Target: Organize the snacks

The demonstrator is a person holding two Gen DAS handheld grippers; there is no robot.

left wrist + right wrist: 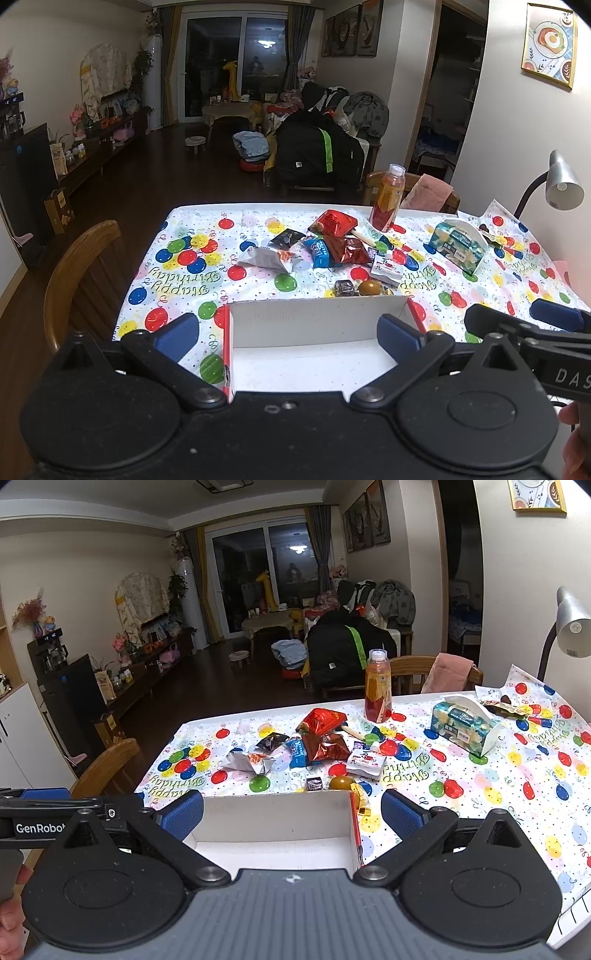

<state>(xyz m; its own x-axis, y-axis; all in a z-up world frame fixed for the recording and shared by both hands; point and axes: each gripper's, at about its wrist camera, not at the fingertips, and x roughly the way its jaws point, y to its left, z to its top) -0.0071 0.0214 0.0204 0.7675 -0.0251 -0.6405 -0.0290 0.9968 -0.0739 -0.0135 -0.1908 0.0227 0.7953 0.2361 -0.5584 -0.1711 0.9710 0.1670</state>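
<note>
A white cardboard box (317, 350) (273, 834) with red outer sides stands open and empty at the table's near edge. Behind it lies a heap of snacks: a red packet (334, 221) (323, 720), a dark red foil bag (349, 249) (327, 747), a blue packet (321, 253) (297, 751), a silver-white packet (264, 258) (247, 762), a black packet (290, 236) (271, 742), a small white packet (386, 267) (364, 762) and wrapped sweets (360, 288) (332, 782). My left gripper (288, 336) hangs open above the box. My right gripper (291, 812) is open too, over the box's right side.
The table wears a balloon-print birthday cloth (184, 273) (498, 782). An orange drink bottle (388, 197) (377, 686) and a tissue pack (458, 243) (465, 723) stand further back. Wooden chairs (81, 273) (436, 672) sit left and behind; a desk lamp (561, 184) (572, 627) is right.
</note>
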